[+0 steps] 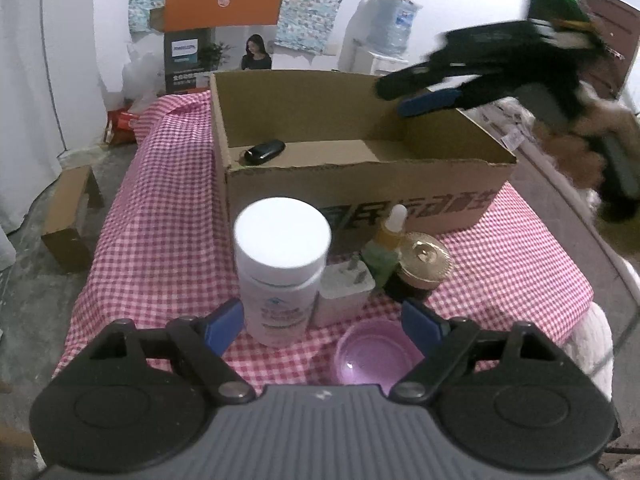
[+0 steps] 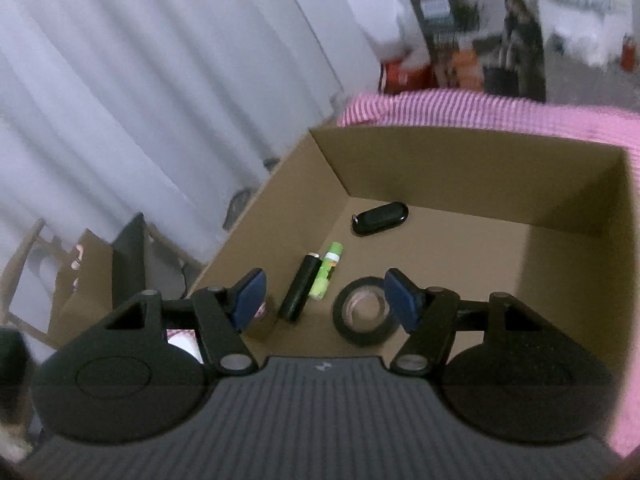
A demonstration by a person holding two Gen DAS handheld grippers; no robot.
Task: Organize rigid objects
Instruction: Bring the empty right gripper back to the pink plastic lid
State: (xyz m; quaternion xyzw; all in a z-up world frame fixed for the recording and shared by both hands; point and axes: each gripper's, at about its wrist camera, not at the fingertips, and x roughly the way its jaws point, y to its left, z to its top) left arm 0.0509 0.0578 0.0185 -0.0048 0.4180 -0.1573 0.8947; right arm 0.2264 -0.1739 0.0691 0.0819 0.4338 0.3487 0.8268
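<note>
Table (image 1: pixel 160 216): checked pink cloth, with the box at the back and loose items at the front.
Box (image 1: pixel 360 192): open cardboard, partly filled; judged the goal for every item.
Done: four items lie on the box floor, namely a tape roll (image 2: pixel 366 312), a black tube (image 2: pixel 300 286), a green stick (image 2: pixel 326 270) touching that tube, and a key fob (image 2: pixel 380 219) near the far wall.
Left: five items wait in front of the box, namely a white bottle (image 1: pixel 282 268), a pink bowl (image 1: pixel 376 354), a gold-lidded jar (image 1: pixel 424 264), a white plug (image 1: pixel 346 290) and a dropper bottle (image 1: pixel 390 242), all crowded together.
Progress: just under half, as I judge it.
Right tongs (image 2: pixel 322 294): jaws parted about halfway, nothing between them, held above the box over the tape, not touching it.
Left tongs (image 1: pixel 322 322): jaws wide apart and empty, just short of the white bottle and plug; the bottle looks the likely next pick.
</note>
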